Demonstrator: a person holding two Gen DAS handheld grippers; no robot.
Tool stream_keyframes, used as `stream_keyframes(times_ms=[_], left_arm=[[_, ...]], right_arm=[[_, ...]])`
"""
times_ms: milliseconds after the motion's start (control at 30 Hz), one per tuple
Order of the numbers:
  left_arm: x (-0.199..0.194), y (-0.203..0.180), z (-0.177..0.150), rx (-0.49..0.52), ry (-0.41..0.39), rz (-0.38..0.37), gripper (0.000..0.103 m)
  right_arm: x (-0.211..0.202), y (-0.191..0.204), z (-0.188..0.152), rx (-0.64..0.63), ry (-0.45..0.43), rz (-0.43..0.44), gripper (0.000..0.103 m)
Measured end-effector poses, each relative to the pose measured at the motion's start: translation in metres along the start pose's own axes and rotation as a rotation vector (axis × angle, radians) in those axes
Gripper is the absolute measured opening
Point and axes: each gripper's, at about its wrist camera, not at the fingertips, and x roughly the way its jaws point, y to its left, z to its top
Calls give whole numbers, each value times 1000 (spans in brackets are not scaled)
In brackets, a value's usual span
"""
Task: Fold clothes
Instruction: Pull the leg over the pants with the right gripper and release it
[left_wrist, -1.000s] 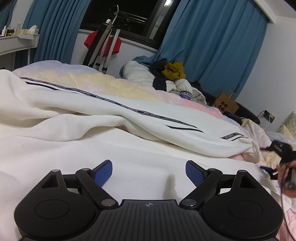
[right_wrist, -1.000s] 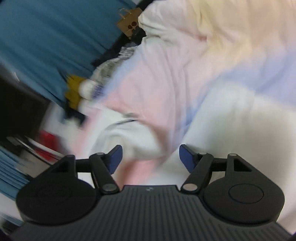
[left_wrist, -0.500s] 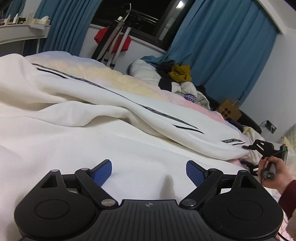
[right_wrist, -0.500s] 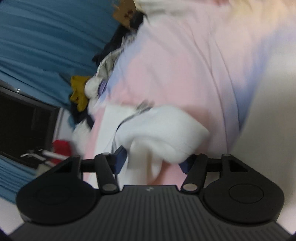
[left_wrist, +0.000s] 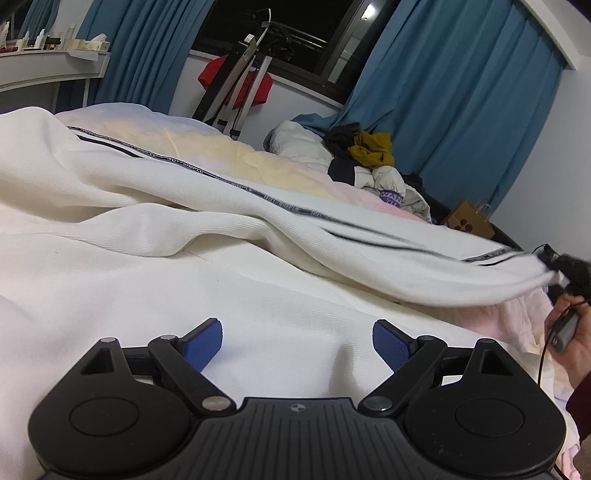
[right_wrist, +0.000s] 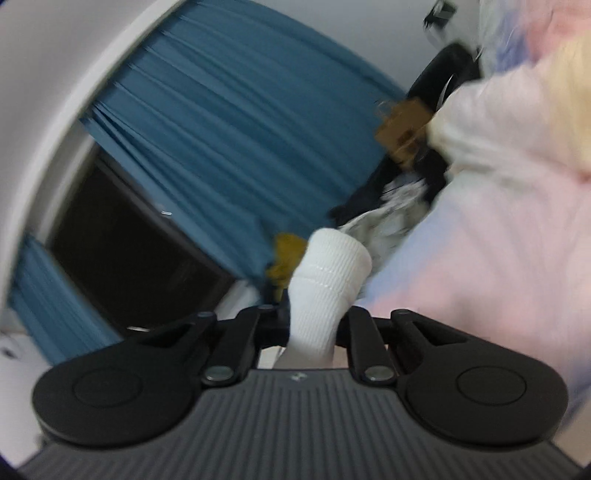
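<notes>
A white garment with a black striped sleeve (left_wrist: 332, 236) lies spread over the bed. My left gripper (left_wrist: 297, 341) hovers low over the garment's white body (left_wrist: 184, 295), open, with nothing between its blue pads. In the right wrist view my right gripper (right_wrist: 312, 328) is shut on the sleeve's ribbed white cuff (right_wrist: 327, 273), which sticks up between the fingers. The left wrist view shows that same gripper (left_wrist: 557, 264) at the far right, lifting the sleeve end off the bed, with a hand (left_wrist: 570, 332) on its handle.
The bed has a pastel pink and yellow cover (left_wrist: 229, 151). A pile of clothes (left_wrist: 365, 162) lies at its far end, near blue curtains (left_wrist: 461, 110), a dark window and a brown paper bag (left_wrist: 469, 221). A shelf (left_wrist: 48, 66) stands at the left.
My right gripper went from open to shut on the sleeve cuff and raised it, tilting upward. The sleeve end has lifted off the bed. My left gripper stayed open, shifting slightly.
</notes>
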Motion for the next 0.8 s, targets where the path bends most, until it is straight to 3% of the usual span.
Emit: stream_keyframes(times_ms=[67, 133, 200, 367, 500, 533, 633, 800], left_arm=[[-2, -1, 0, 8, 2, 2, 90], [-4, -1, 1, 12, 8, -1, 90], [-5, 0, 2, 13, 9, -6, 90], [-7, 0, 6, 4, 8, -7, 90], [-11, 2, 10, -14, 9, -10, 90], [-13, 3, 11, -17, 8, -11, 90], [-22, 3, 16, -17, 0, -3, 90], [-50, 9, 26, -26, -3, 32, 90]], right_arm=[[0, -19, -3, -39, 52, -152, 13], [7, -40, -13, -89, 157, -301, 13], [11, -49, -21, -152, 224, -381, 13], [-5, -30, -23, -249, 297, -402, 22], [-51, -15, -30, -298, 320, -428, 67], [-64, -10, -33, -326, 314, -428, 72], [-91, 13, -43, -406, 367, -432, 72], [-141, 70, -65, -407, 457, -380, 72]])
